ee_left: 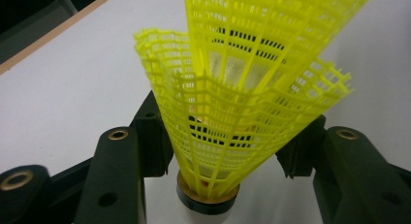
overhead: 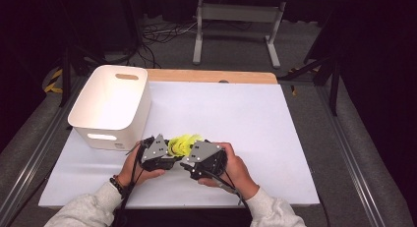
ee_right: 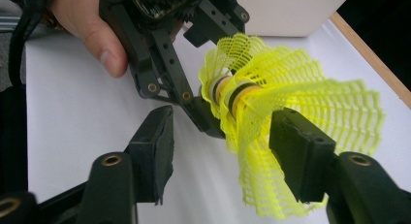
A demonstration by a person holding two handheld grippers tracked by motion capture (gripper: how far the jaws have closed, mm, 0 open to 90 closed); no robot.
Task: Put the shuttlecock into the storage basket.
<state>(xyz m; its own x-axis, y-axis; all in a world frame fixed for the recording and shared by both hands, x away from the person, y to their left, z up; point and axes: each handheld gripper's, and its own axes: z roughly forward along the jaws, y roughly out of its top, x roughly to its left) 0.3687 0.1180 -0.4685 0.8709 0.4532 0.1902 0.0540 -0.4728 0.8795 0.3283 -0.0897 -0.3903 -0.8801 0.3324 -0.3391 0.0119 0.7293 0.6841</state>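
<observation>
One white bin (overhead: 110,106) stands beside nested shuttlecocks (overhead: 184,144).

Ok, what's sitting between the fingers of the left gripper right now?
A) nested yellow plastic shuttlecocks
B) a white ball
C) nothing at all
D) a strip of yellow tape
A: in the left gripper view the yellow shuttlecocks, one nested inside the other, stand cork-end down between the left gripper fingers, their mesh skirts flaring upward.
</observation>
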